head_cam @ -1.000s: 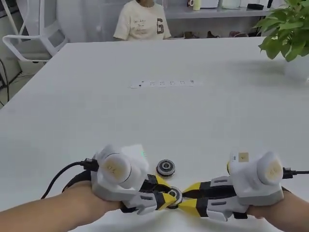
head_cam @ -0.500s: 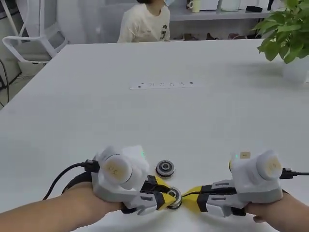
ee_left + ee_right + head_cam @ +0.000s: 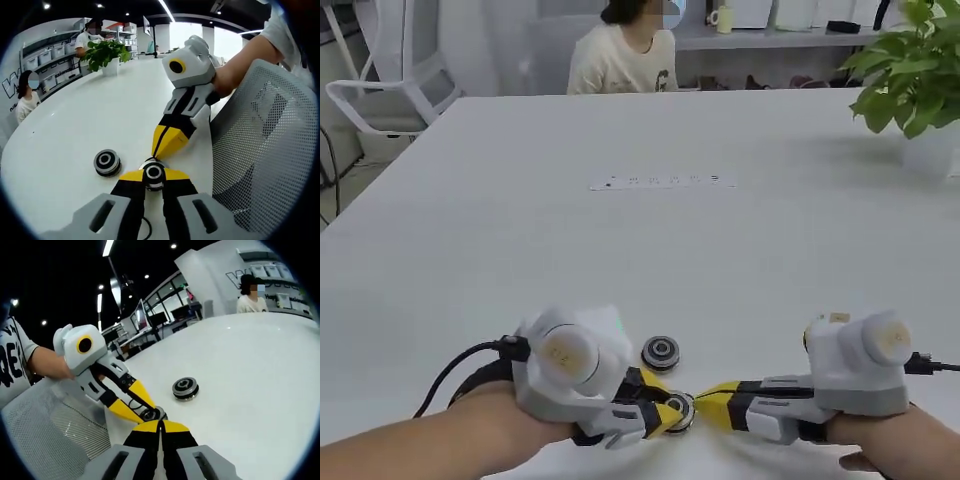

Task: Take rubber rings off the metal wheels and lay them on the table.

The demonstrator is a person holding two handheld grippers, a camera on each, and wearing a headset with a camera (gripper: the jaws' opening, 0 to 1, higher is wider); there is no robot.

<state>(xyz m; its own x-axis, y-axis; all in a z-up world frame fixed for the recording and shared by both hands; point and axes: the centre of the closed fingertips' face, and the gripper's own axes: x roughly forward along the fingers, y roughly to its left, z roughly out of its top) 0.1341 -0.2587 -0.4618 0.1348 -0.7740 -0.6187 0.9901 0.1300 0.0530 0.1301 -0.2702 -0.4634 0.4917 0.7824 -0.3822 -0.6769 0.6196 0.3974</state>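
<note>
**Held wheel** [image 3: 153, 171]. A small metal wheel with a dark band round it, clamped between the jaws of my left tongs [image 3: 662, 412]. The jaws stand apart by the wheel's own width and no more. It sits close to the near edge of the worktop [image 3: 520, 230]; I cannot tell whether it rests on the surface or hangs just clear.

**Right tongs** [image 3: 710, 408]. The jaws are pressed together and the tips meet the held wheel's rim. I cannot tell whether any rubber is pinched between them.

**Spare wheel** [image 3: 661, 352]. It lies flat on the worktop just beyond the held one, towards the far edge and apart from both tongs. Its ring looks to be on.

**Step in hand (my judgement).** Peeling the ring off the held wheel.
- Hold with the left on metal, not rubber, so the ring can slide.
- Catch one lip of the ring with the right tips and draw it off slowly.
- Stretched rubber may snap back or drag the wheel out of the clamp.
- Lay the ring on bare worktop, away from the spare wheel.

**Views.**
- The left gripper view gives the wheel face-on, with hub and rim distinct and the right tips tapering to a point on it.
- The head view reduces that joint to a grey disc between yellow tips, but places both wheels against the near edge.
- The right gripper view shows the left jaws from the side.
- Both gripper views take in a mesh chair [image 3: 265, 140].
</note>
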